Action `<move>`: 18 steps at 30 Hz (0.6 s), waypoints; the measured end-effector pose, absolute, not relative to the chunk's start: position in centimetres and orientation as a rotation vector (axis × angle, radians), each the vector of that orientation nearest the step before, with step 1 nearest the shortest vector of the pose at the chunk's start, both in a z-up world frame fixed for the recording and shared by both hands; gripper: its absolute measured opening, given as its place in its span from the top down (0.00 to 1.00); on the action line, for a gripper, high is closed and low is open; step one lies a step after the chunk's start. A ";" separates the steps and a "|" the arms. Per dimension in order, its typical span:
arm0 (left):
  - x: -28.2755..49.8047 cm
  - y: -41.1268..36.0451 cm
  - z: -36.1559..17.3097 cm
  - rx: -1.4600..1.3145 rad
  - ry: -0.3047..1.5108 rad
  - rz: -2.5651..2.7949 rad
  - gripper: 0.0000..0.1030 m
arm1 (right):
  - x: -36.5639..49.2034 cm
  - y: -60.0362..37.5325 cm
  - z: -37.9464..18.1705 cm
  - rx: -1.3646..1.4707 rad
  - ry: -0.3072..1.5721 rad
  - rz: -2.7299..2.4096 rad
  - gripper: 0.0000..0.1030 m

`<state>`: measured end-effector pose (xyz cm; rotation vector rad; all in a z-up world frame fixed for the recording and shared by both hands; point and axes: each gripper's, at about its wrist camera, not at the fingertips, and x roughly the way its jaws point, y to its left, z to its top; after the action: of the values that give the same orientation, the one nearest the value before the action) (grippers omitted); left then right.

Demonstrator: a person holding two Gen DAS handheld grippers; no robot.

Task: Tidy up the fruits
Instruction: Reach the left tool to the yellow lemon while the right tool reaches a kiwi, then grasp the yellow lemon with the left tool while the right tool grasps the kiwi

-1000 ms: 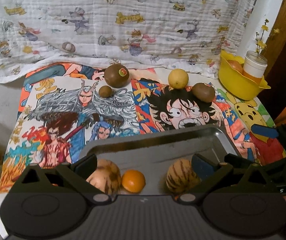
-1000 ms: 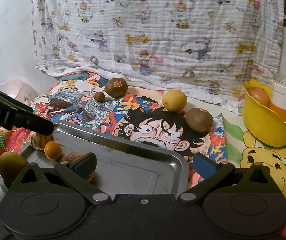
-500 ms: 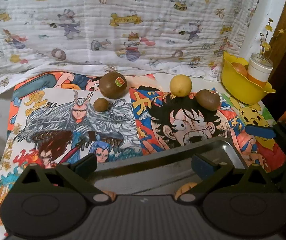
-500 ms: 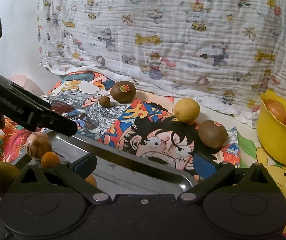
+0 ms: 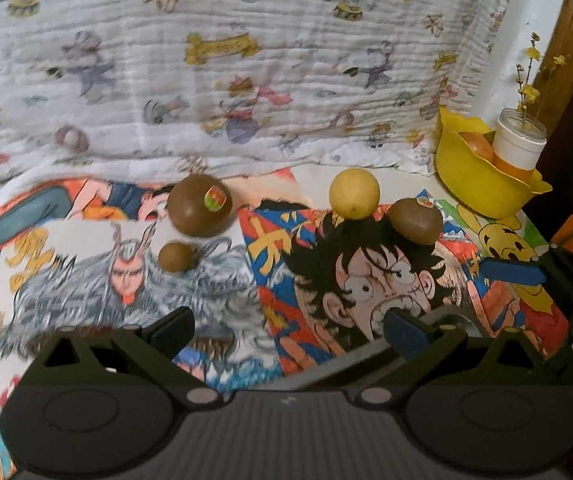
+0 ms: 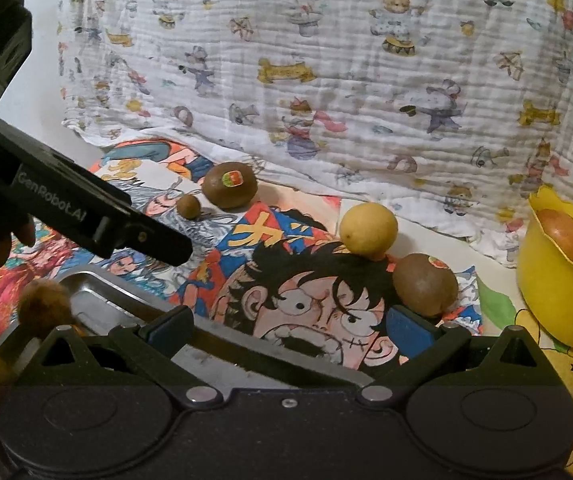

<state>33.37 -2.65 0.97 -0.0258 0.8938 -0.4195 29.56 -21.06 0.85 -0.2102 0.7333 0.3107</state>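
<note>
Now we hold both grippers low at the near edge of the metal tray (image 6: 134, 308), and four fruits are not yet collected from the printed mat (image 5: 86, 264). Our left gripper (image 5: 288, 326) is released, its jaws wide apart with nothing between them; our right gripper (image 6: 290, 324) is released and empty too.

In the left wrist view the big kiwi with the sticker (image 5: 199, 205) lies at 11 o'clock, and the small brown fruit (image 5: 175, 257) sits just beside it, a little nearer to us. The lemon (image 5: 353, 194) is at 12 o'clock, touching or almost touching the second kiwi (image 5: 416, 221) at 1 o'clock. The yellow bowl (image 5: 482, 184) stands at 2 o'clock by the blanket (image 5: 246, 60).

We think the step in hand is reaching for the next fruit. To do it well, we should choose one fruit only, probably the second kiwi for the right gripper, since it lies closest to its right finger. We should come from above, keep the jaws wide, and close on the widest part, gently, because round fruits roll away easily. We should take care not to push the lemon.

In the right wrist view the left gripper points from 9 o'clock toward the centre, slanting downward over the far tray corner. A brownish fruit (image 6: 44, 304) rests in the tray.
</note>
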 end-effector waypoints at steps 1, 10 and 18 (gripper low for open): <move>33.7 -2.7 1.0 -0.021 0.891 -0.425 0.01 | 29.7 -21.1 0.9 -0.210 0.732 0.307 0.01; 35.3 -2.8 0.7 0.003 0.877 -0.439 0.01 | 30.7 -21.4 0.4 -0.211 0.740 0.293 0.01; 36.3 -3.6 0.4 0.019 0.861 -0.452 0.01 | 32.4 -22.7 0.6 -0.218 0.713 0.248 0.01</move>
<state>36.26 -3.58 0.44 0.0189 0.8611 -0.4524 32.35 -22.65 0.61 -0.2184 0.7126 0.2477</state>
